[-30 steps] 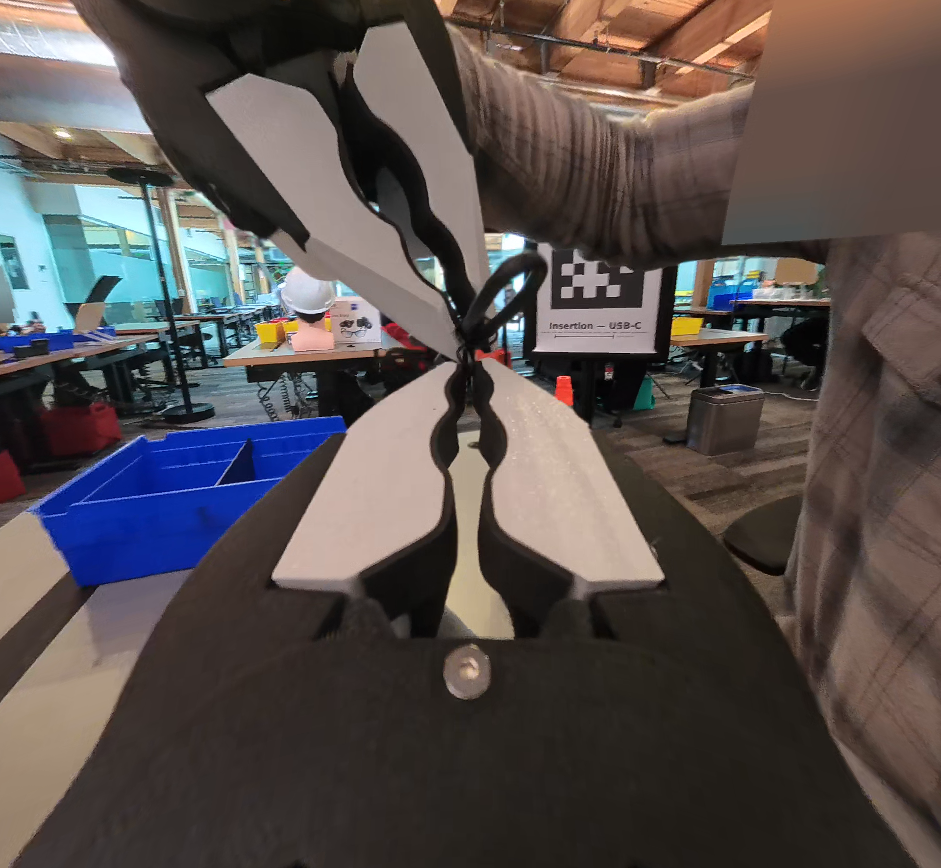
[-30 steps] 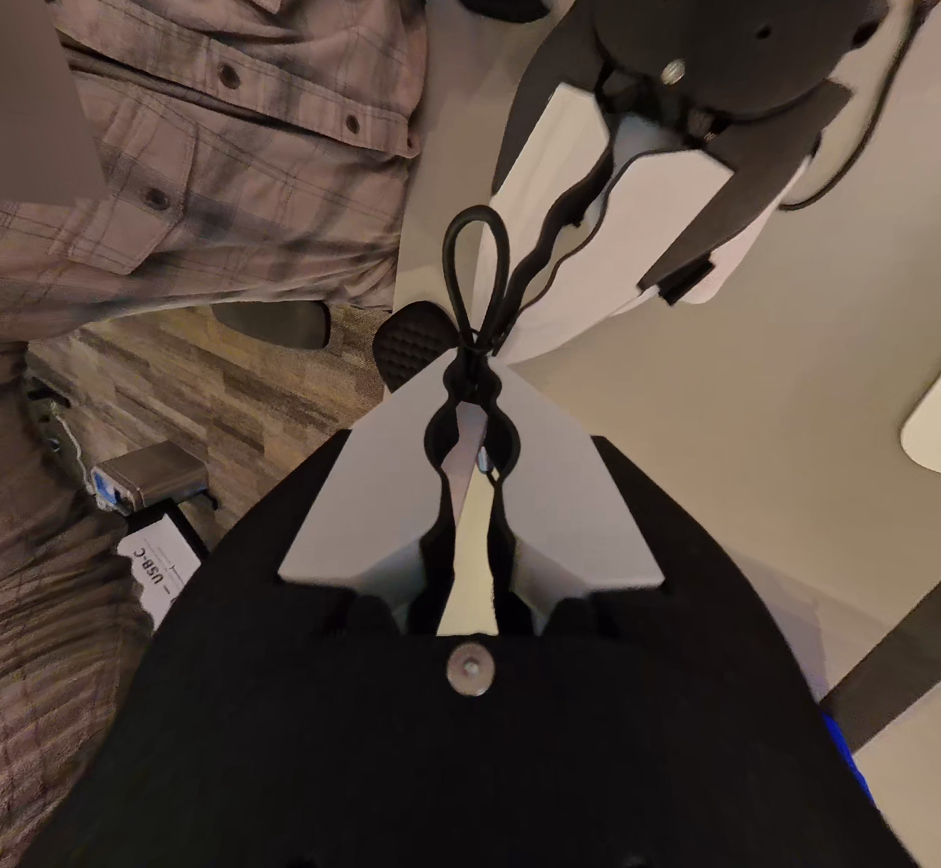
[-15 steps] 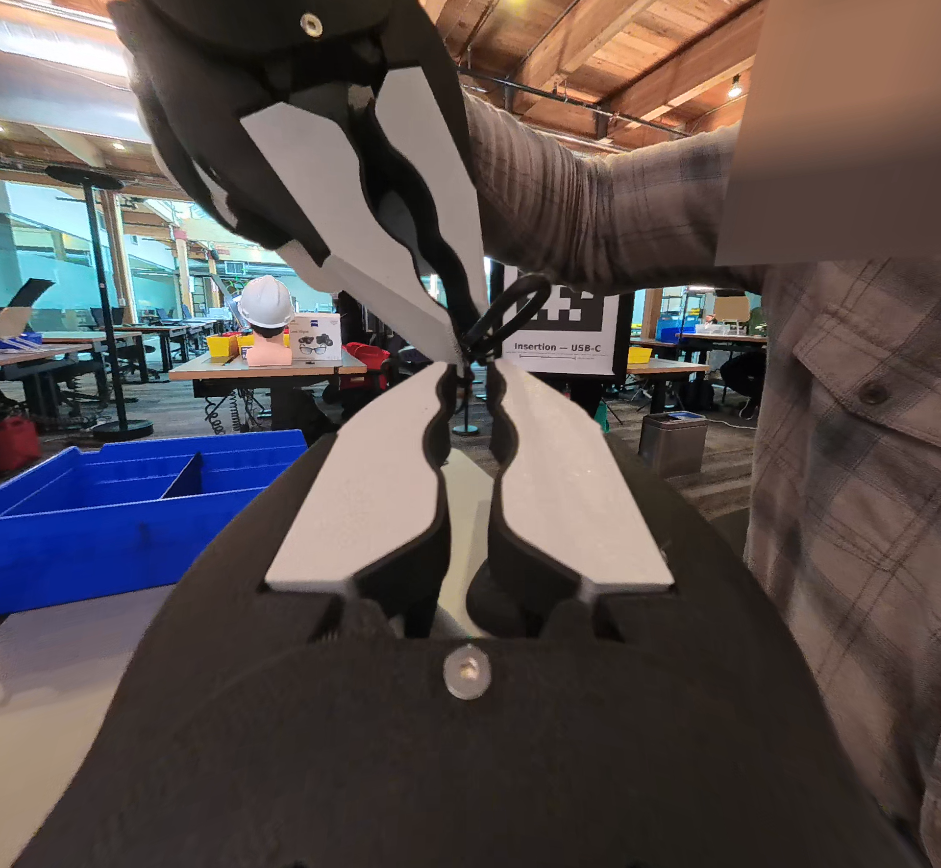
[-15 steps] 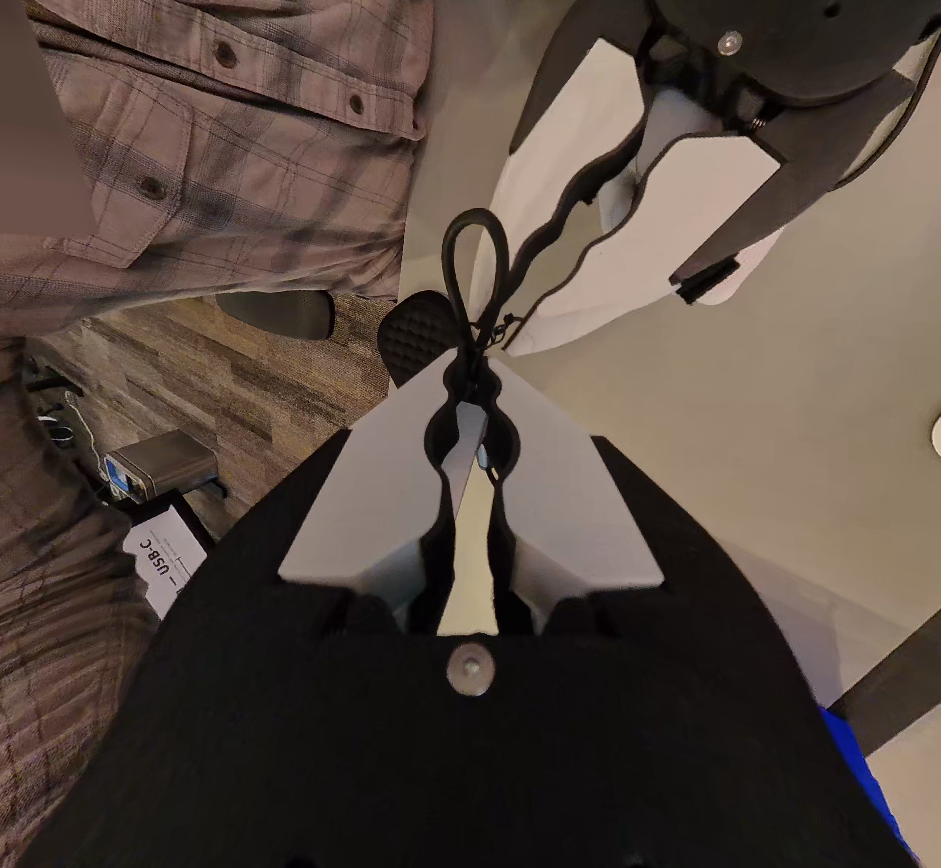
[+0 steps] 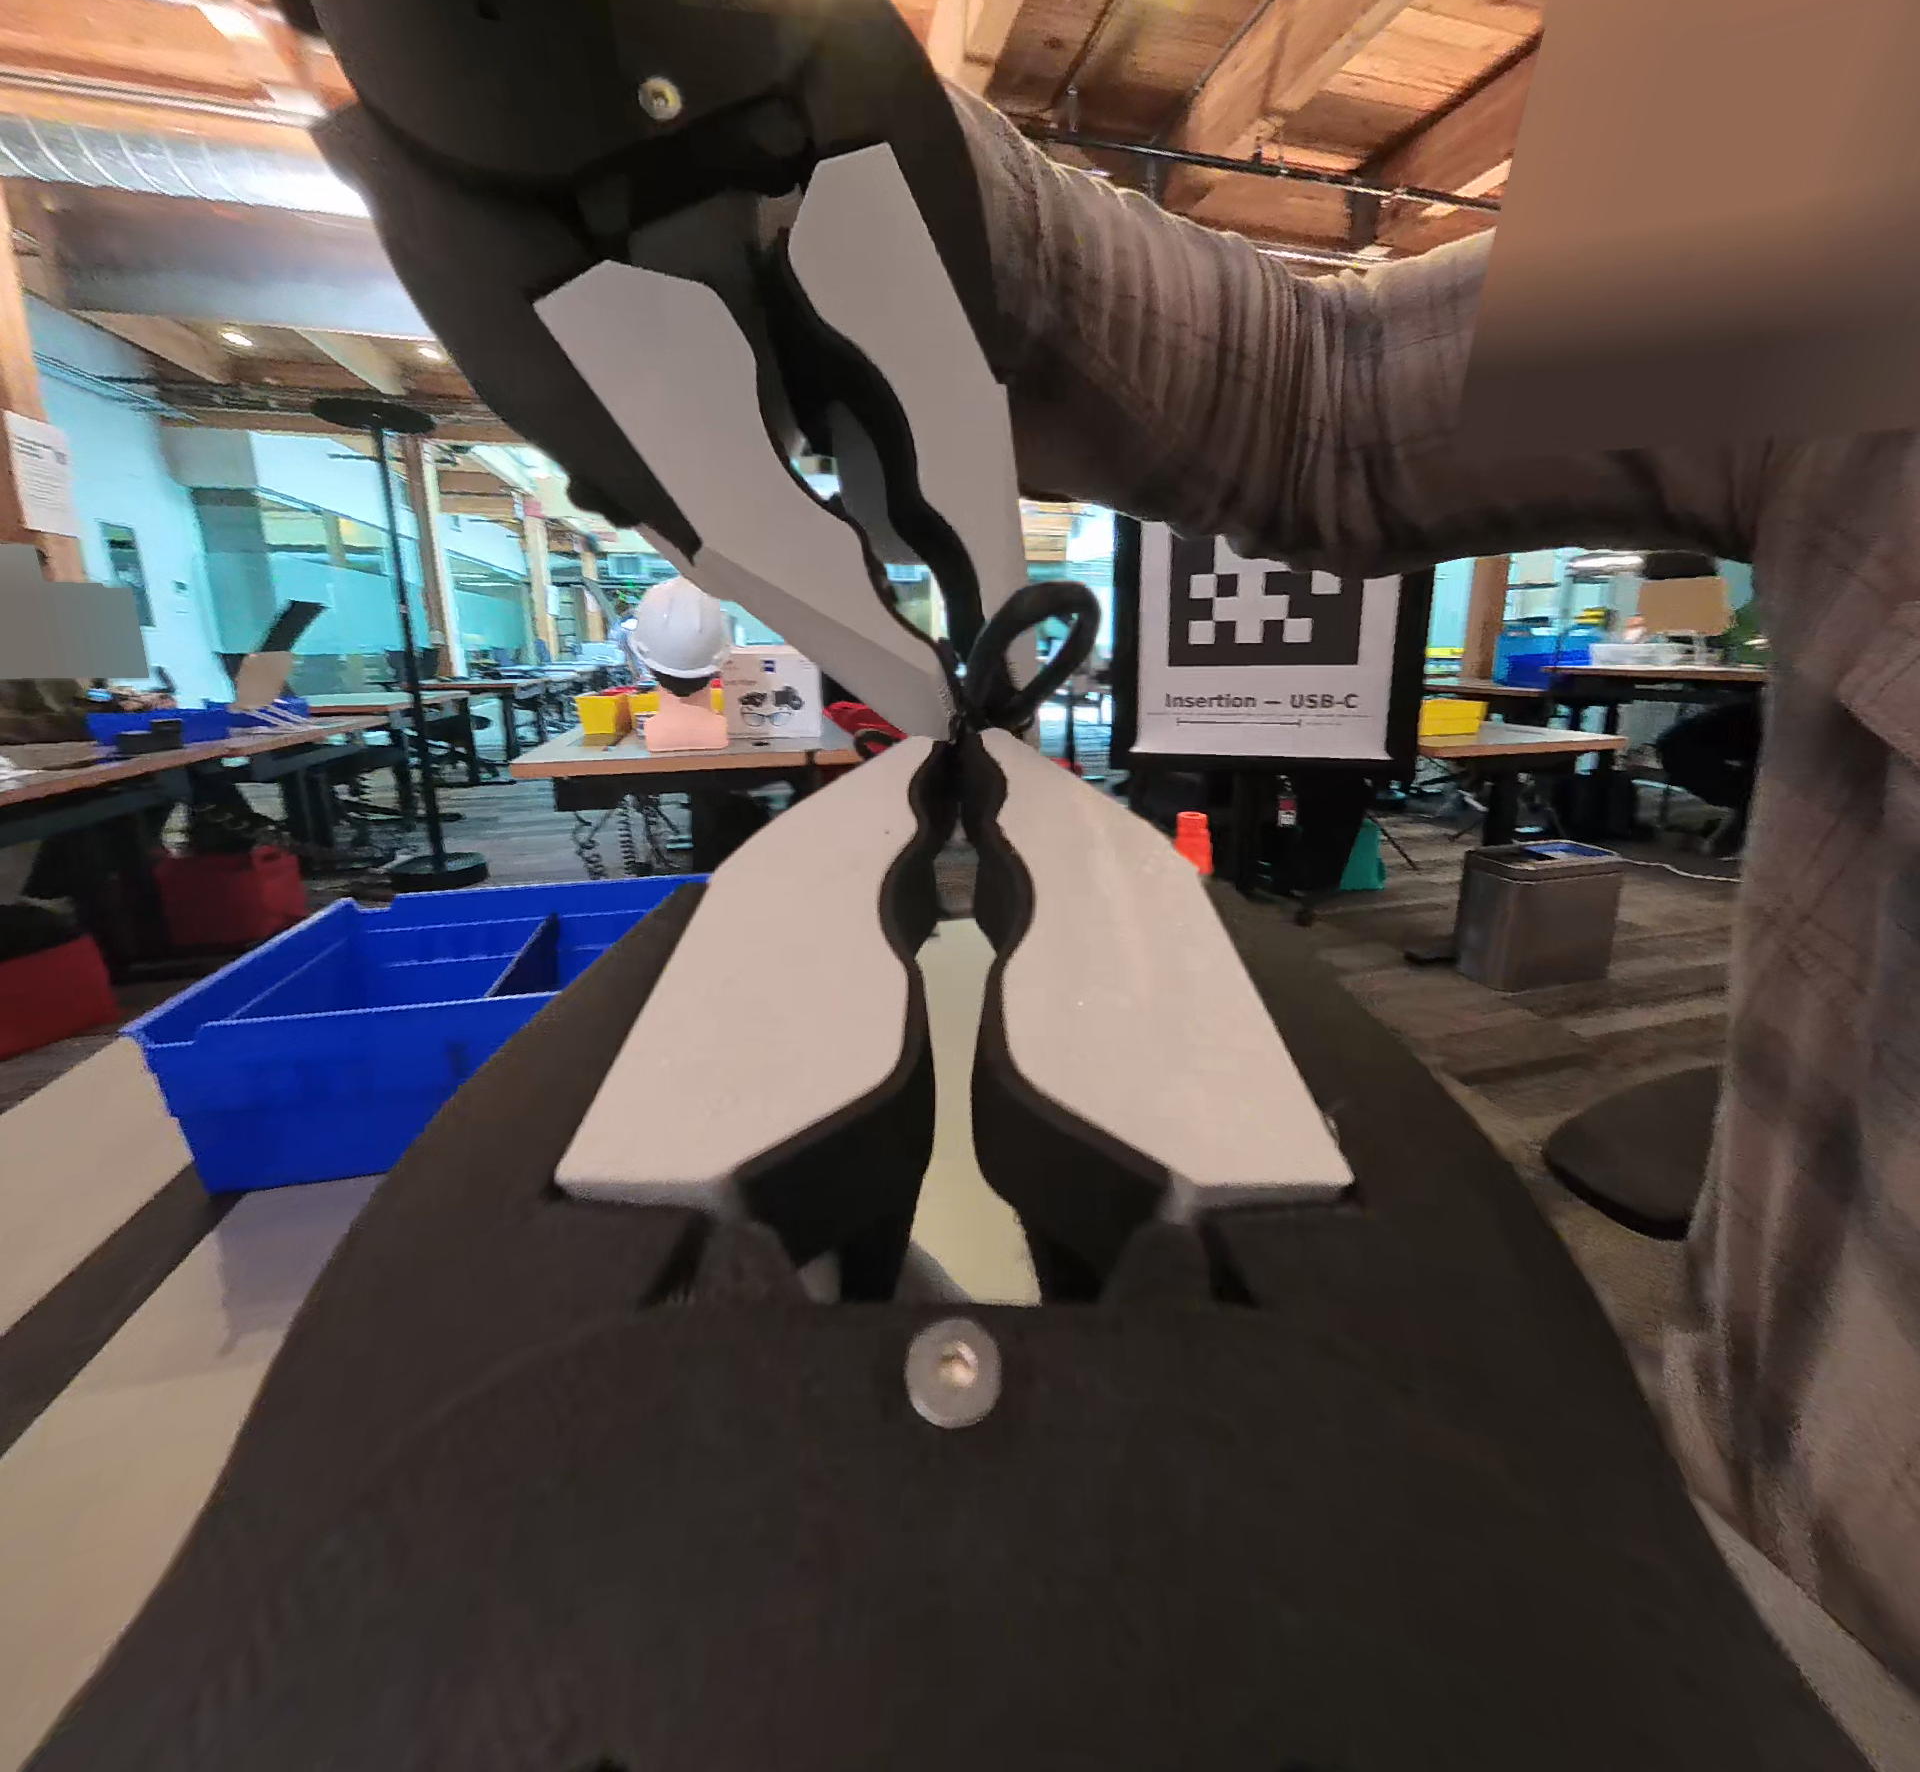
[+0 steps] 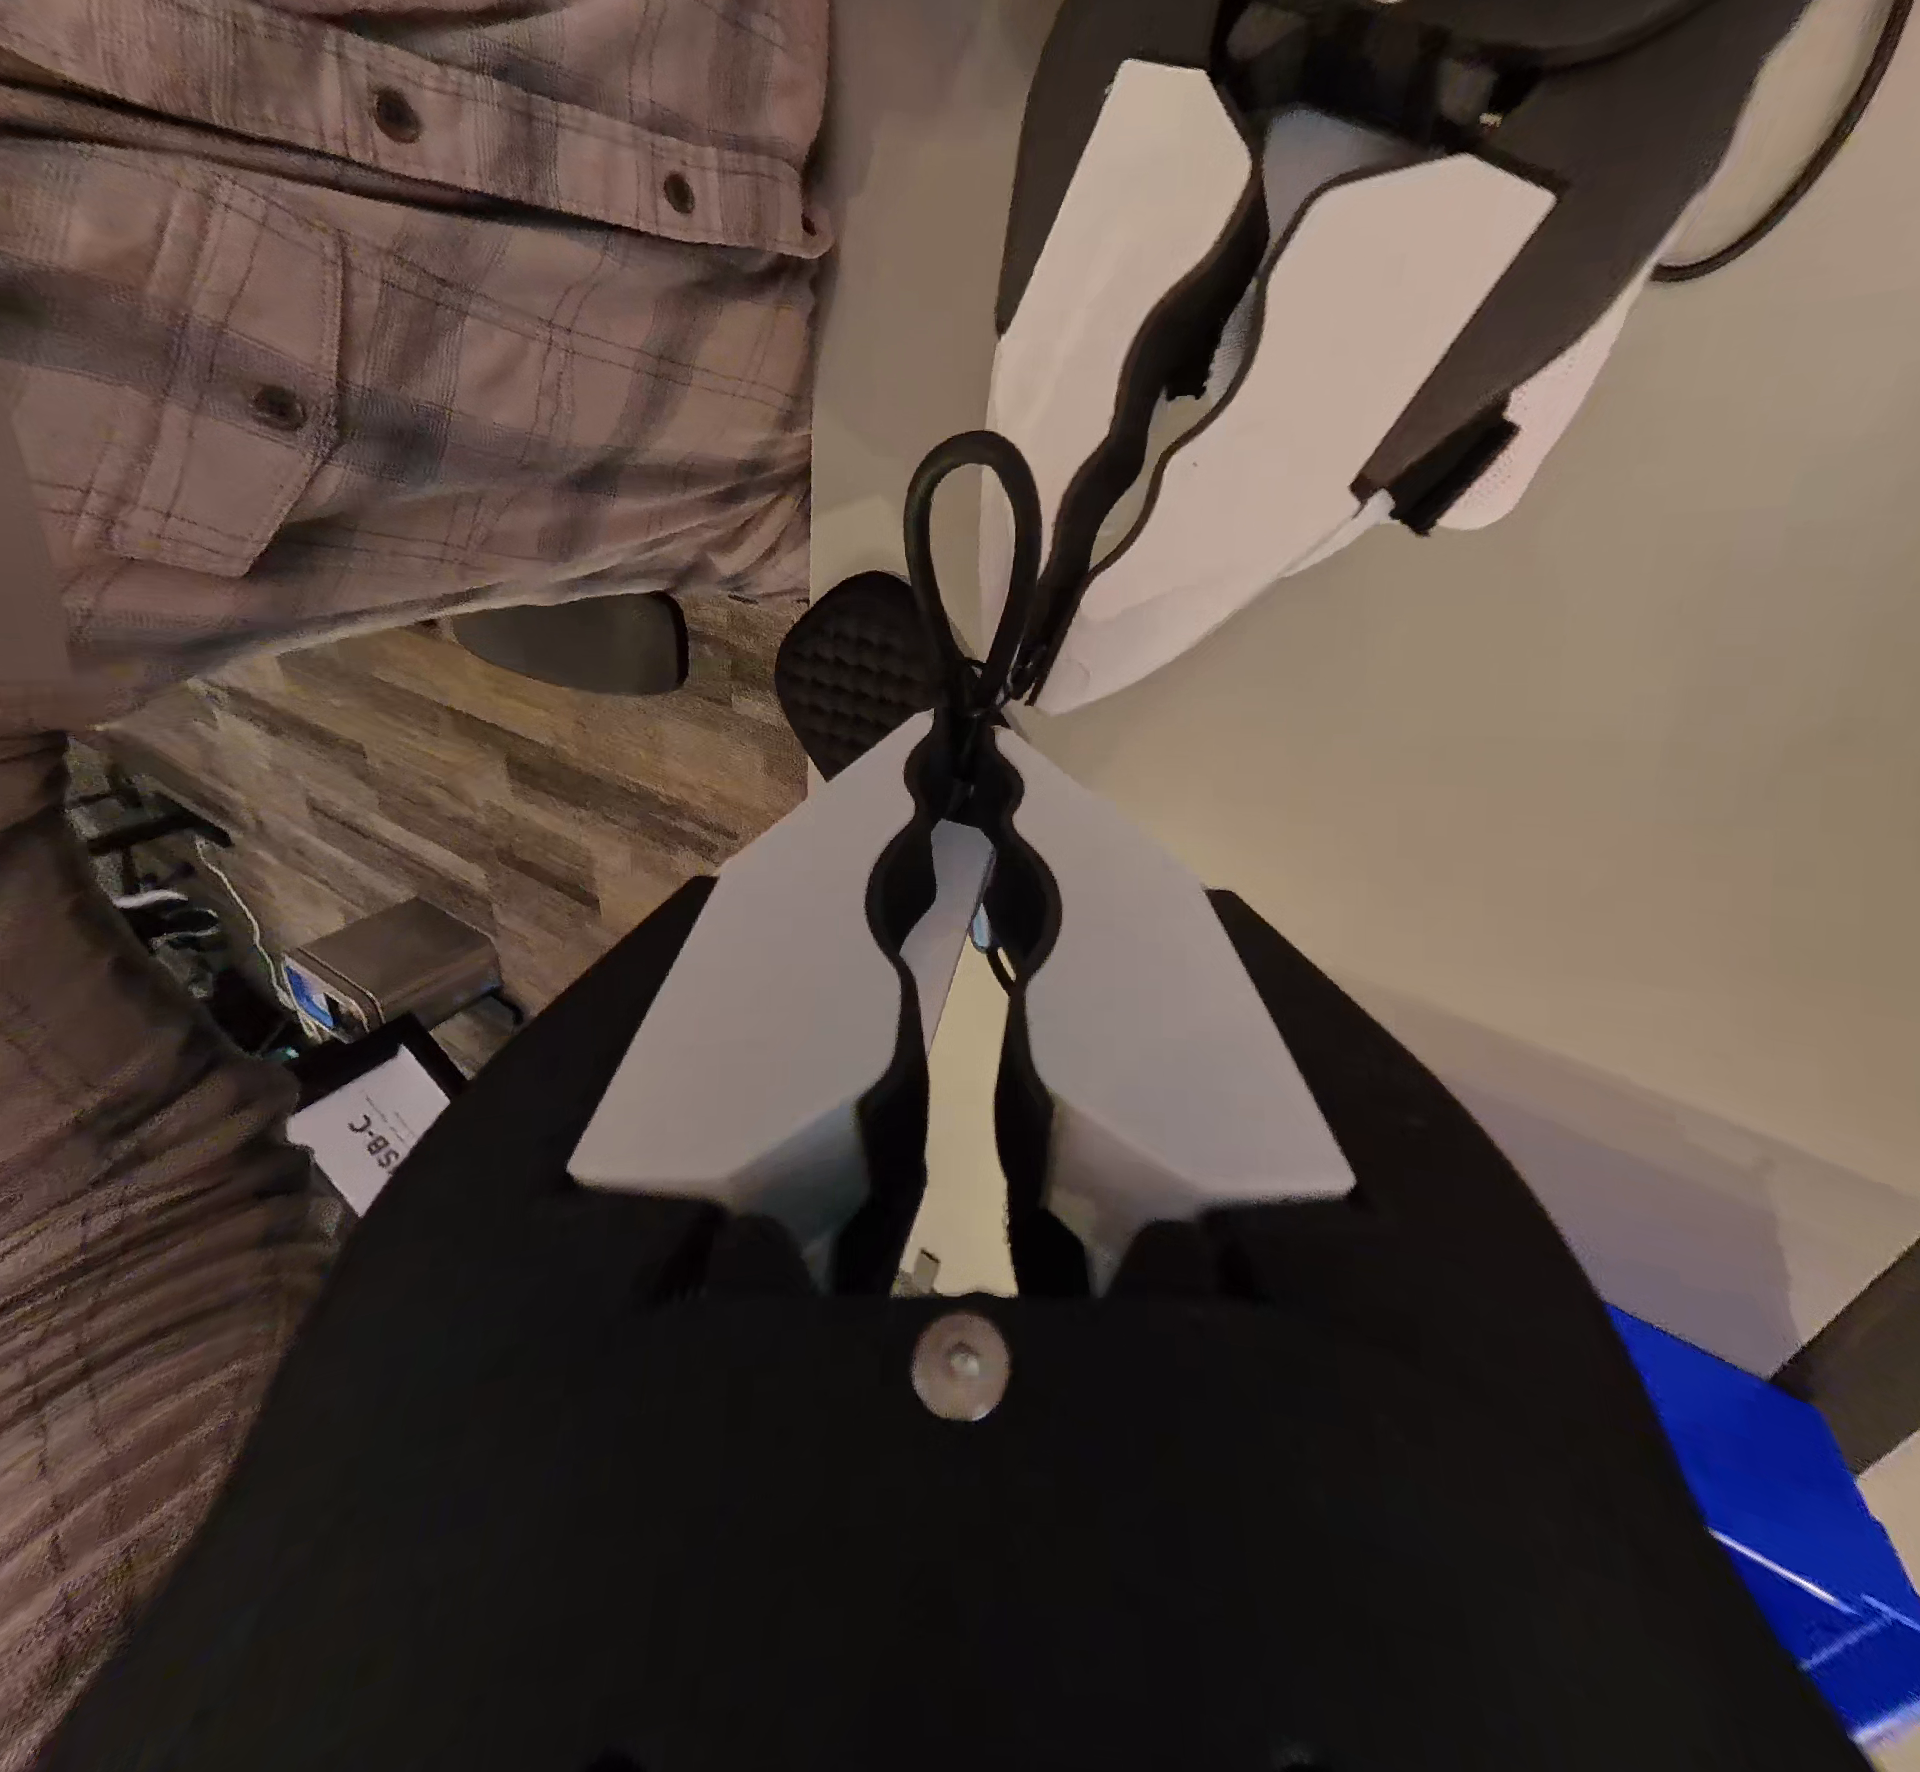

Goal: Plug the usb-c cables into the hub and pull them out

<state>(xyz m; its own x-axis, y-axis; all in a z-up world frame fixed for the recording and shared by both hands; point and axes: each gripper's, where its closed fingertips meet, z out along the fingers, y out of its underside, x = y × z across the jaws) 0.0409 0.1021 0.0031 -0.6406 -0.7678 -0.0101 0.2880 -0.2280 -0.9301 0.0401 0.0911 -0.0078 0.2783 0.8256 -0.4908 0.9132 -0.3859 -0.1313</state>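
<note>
We have the cable (image 5: 1029, 652) up in the air, a small black loop tied at its neck, pinched right where the two grippers meet tip to tip. Half a second ago our left gripper (image 5: 966, 766) stood slightly parted beside the tie; now its tips have come together on the neck of the cable, so both ends are gripped. The right gripper (image 6: 971, 746) is clamped on the same neck from the other side, as it was before, with the loop (image 6: 971, 527) standing just past its tips. That looks like a two-handed hold to work the tie loose, so we judge the plugging itself has not begun. No hub shows in either view. Beyond the tips, the plaid sleeve (image 5: 1195, 351) reaches in from the right, a blue bin (image 5: 343, 1026) sits on the pale table (image 6: 1455, 839), and a marker sign (image 5: 1262, 642) stands behind.
</note>
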